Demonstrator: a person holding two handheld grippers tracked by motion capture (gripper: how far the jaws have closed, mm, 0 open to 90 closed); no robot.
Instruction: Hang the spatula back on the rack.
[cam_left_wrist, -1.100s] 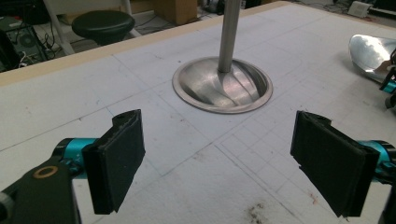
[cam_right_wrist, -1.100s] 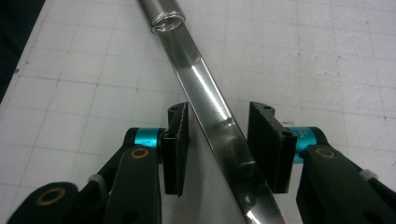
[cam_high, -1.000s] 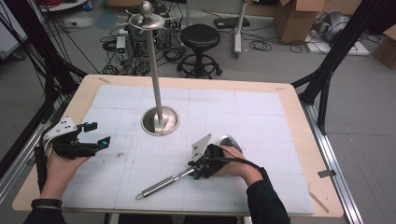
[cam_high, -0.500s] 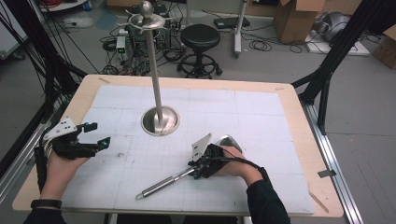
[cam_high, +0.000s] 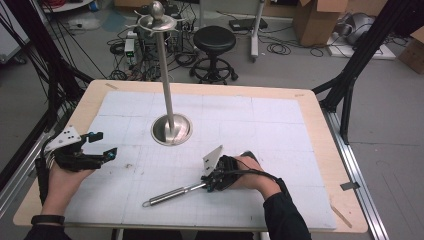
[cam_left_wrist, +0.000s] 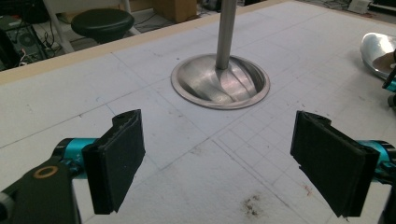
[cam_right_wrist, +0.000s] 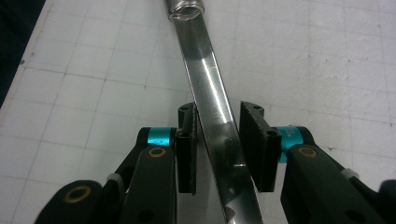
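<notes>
A steel ladle lies on the white mat, its round handle (cam_high: 170, 195) pointing toward the front left and its shiny bowl (cam_high: 248, 156) behind the person's right hand. My right gripper (cam_high: 207, 184) is low over it. In the right gripper view its jaws (cam_right_wrist: 217, 140) close on the ladle's flat shank (cam_right_wrist: 210, 93) from both sides. My left gripper (cam_high: 102, 146) hovers at the mat's left side, open and holding nothing. Its pads (cam_left_wrist: 121, 158) stand wide apart and face the stand. The ladle bowl (cam_left_wrist: 376, 51) shows at the right edge of the left gripper view.
A tall steel stand rises from a round base (cam_high: 171, 130) at mid-table, with a ring of hooks on top (cam_high: 157, 20). Its base (cam_left_wrist: 219, 81) lies just ahead of the left gripper. A black stool (cam_high: 215, 42) and cables are on the floor beyond the table.
</notes>
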